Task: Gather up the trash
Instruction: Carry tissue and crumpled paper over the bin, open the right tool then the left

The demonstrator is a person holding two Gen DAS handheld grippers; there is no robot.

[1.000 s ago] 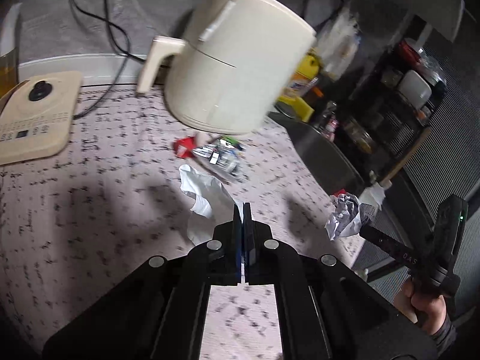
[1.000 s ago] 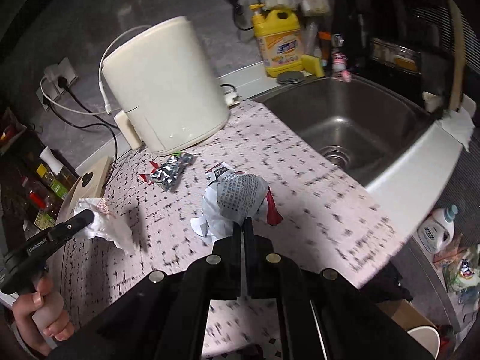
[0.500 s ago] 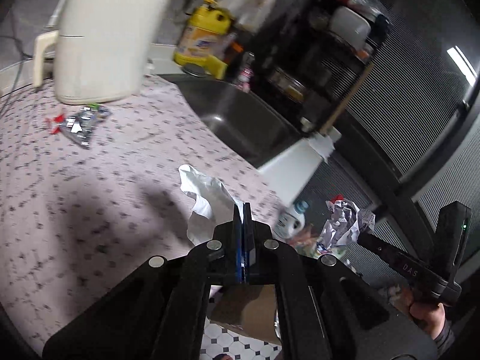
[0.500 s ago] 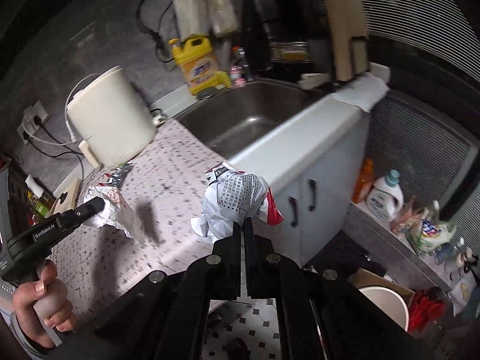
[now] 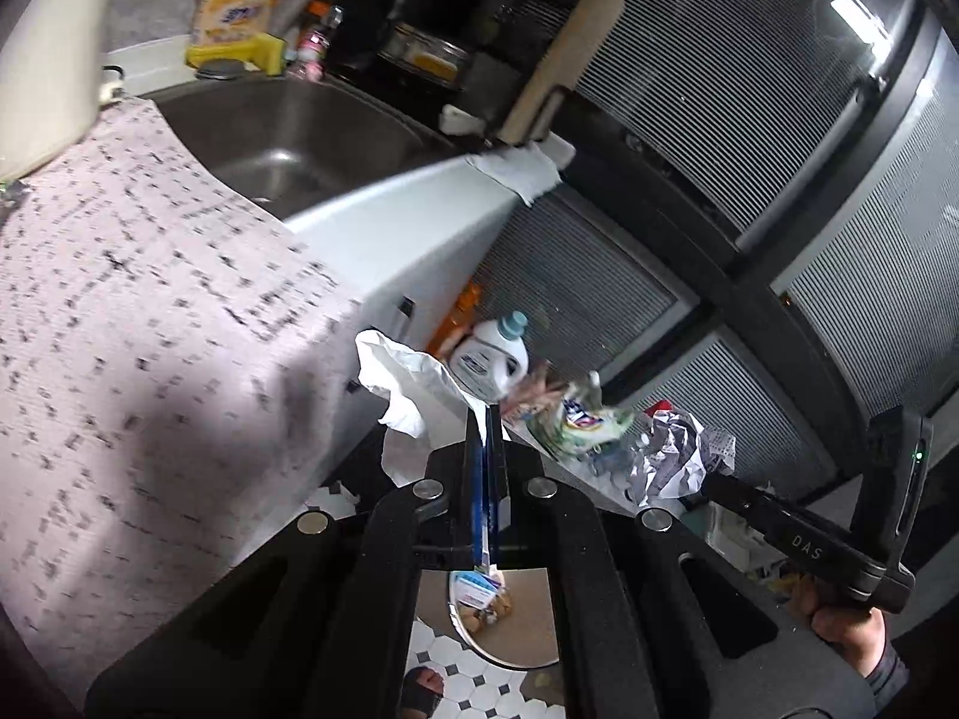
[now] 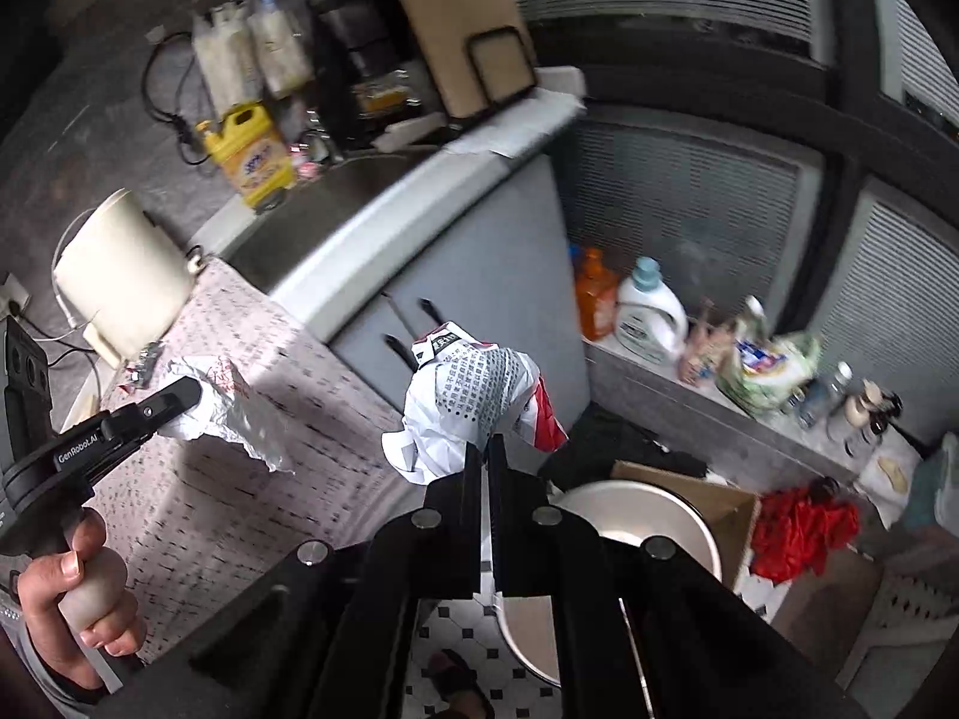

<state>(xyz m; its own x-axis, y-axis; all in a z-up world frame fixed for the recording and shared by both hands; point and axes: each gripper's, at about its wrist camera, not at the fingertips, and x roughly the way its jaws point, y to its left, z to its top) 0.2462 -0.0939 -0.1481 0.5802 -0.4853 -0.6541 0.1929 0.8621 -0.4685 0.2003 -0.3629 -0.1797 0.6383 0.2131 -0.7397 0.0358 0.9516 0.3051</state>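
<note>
Two tongs are in view, each clamped narrow on a piece of trash. The left tongs (image 5: 486, 413) pinch a crumpled white tissue (image 5: 407, 377), which hangs past the near edge of the tabletop (image 5: 138, 311) over the floor. The right tongs (image 6: 479, 449) grip a crumpled wrapper (image 6: 473, 401), white with grey print and a red patch, held out in the air in front of the cabinet doors (image 6: 467, 275).

Only the left view looks down into the sink (image 5: 287, 138), with a yellow jug (image 5: 240, 6) at its far rim and a white cloth (image 5: 515, 168) draped over the tabletop corner. It also shows the right tongs from the side at lower right, the wrapper at their tip, and the right hand (image 5: 839, 629) on the handle.

Only the right view shows the white bin (image 6: 635, 533) on the tiled floor just beneath and right of the wrapper, a cardboard box (image 6: 707, 497) behind it, and red cloth (image 6: 797, 533) further right. It also catches the left tongs at far left with the tissue, the left hand (image 6: 78, 599), and a cream appliance (image 6: 126, 275) far left on the tabletop. A white bottle (image 6: 650, 311) and an orange bottle (image 6: 593, 293) stand on a low ledge.
</note>
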